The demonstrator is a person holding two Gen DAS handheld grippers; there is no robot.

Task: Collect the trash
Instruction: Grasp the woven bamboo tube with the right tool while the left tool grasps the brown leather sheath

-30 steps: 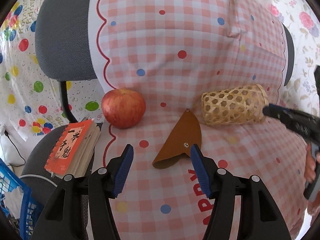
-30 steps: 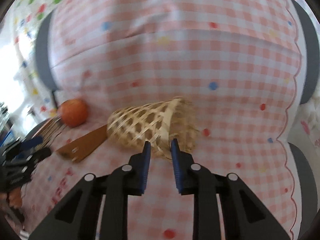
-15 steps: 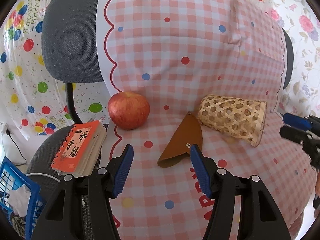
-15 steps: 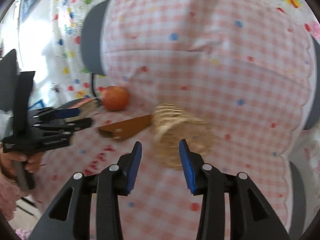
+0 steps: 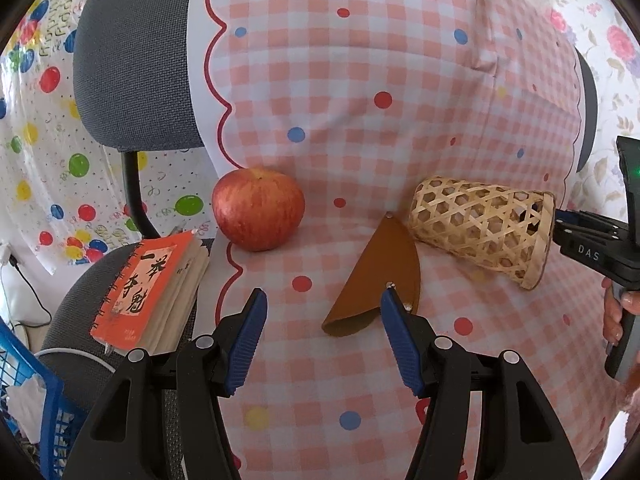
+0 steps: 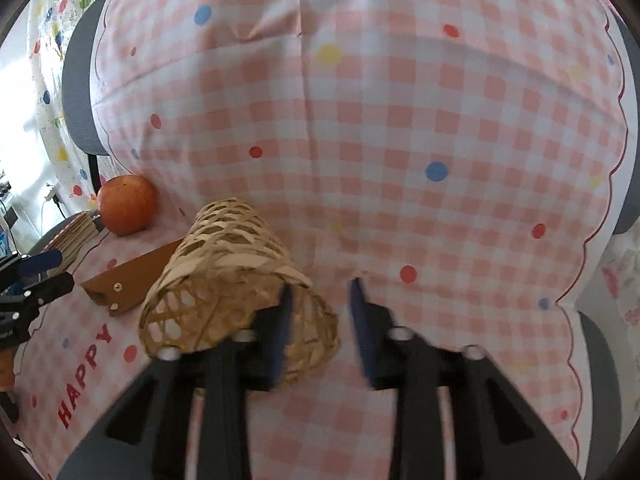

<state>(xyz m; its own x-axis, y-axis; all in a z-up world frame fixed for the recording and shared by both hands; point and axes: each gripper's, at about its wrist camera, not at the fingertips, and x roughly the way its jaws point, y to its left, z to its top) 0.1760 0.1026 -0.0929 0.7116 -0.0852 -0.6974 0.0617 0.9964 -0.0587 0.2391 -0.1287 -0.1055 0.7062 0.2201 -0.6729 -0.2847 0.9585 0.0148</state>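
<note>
Woven bamboo basket [image 5: 482, 234] is seen lying on its side on the checked cloth [image 5: 360, 80], ahead and to the right of the left gripper [image 5: 322, 340], whose jaws are spread wide with nothing between them. Far to the left of those jaws an orange notebook [image 5: 150, 290] is laid on a grey chair [image 5: 132, 52], and a red apple [image 5: 258, 208] is set ahead and slightly left. A brown leather sheath [image 5: 380, 276] is placed just ahead of the right jaw. In the right wrist view, the right gripper [image 6: 318, 328] is held parted, with the basket's rim caught between its jaws: the left one is inside the mouth, the right one outside.
</note>
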